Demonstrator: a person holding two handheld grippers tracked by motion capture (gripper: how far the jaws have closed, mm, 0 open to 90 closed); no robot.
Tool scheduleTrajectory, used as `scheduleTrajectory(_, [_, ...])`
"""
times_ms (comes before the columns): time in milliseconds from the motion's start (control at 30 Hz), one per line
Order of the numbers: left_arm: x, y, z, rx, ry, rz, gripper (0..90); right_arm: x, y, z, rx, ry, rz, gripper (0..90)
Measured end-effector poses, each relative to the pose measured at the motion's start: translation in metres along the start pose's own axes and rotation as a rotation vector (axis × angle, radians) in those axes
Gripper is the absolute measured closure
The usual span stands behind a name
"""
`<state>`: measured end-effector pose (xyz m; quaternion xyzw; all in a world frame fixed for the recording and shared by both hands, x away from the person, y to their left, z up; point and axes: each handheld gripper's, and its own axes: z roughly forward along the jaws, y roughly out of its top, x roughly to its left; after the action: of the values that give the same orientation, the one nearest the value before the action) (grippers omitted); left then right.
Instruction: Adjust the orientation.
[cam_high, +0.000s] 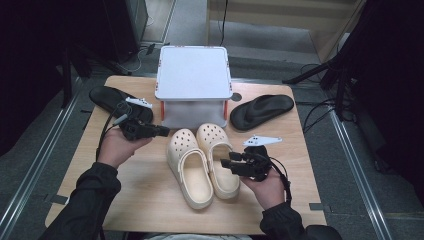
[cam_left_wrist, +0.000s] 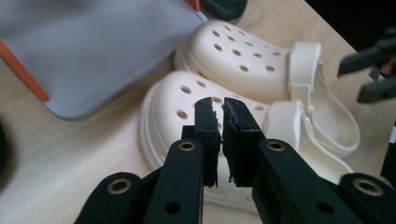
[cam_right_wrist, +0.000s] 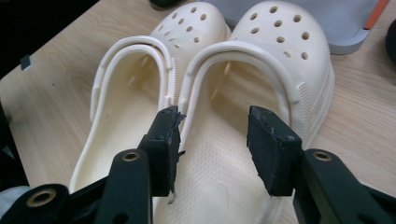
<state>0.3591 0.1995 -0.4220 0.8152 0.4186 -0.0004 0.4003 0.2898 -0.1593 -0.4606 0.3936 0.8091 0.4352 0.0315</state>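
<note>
High view: pair of cream perforated foam clogs sits side by side mid-table, right gripper spread empty over the right clog's heel, left gripper nearly pressed together, empty; a one-sided pinch would likely skew the pair.

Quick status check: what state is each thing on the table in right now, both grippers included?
Left clog: upright, strap forward, not held.
Right clog: upright beside it, touching, strap forward.
Left black sandal: flat on table.
Right black sandal: flat on table.
Grey rack: standing, top bare.
Left gripper: jaws nearly shut, holding nothing.
Right gripper: jaws open, holding nothing.
</note>
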Motion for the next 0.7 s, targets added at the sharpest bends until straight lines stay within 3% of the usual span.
scheduleTrajectory(367, [0.013,0.046,-0.007,-0.008,0.012,0.006,88.1,0.007,-0.009,0.004,-0.011,0.016,-0.011,54.3])
scheduleTrajectory(700, [0.021,0.086,-0.012,-0.070,0.024,-0.005,89.9,0.012,-0.013,0.009,-0.002,0.001,0.005,51.9])
